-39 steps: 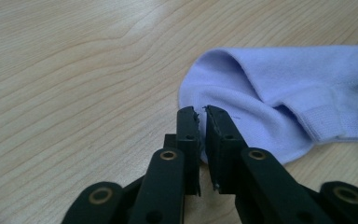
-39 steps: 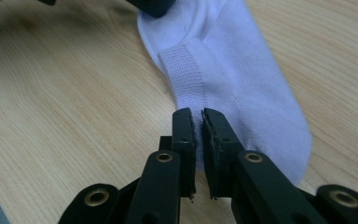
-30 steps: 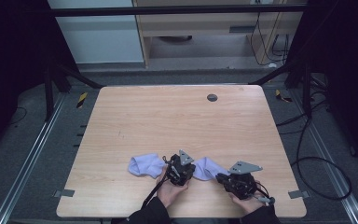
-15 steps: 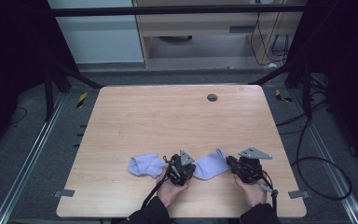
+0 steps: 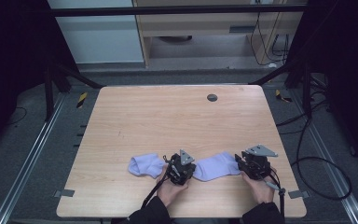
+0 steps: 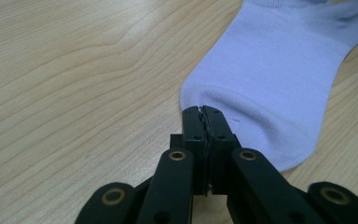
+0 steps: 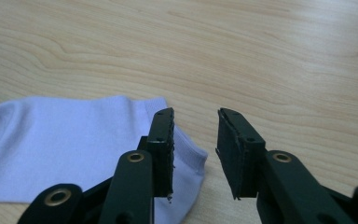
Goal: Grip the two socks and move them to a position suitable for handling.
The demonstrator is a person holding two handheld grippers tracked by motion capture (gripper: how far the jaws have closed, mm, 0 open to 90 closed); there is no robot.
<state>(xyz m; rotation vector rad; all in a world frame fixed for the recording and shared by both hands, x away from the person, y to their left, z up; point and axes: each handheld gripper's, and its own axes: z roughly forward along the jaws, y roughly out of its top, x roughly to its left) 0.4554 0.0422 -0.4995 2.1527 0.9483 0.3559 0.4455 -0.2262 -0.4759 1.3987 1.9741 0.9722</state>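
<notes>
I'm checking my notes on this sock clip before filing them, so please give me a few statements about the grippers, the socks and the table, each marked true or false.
1. The left gripper is shut on the edge of a sock. True.
2. The right gripper is shut. False: its jaws stand apart, with the sock's end beside one jaw.
3. Two pale purple socks lie on the table, the second sock to the left of the left gripper. True.
4. The socks lie at the table's far edge. False: they lie near the person's edge.
5. A small dark round disc sits near the table's far edge. True.
</notes>
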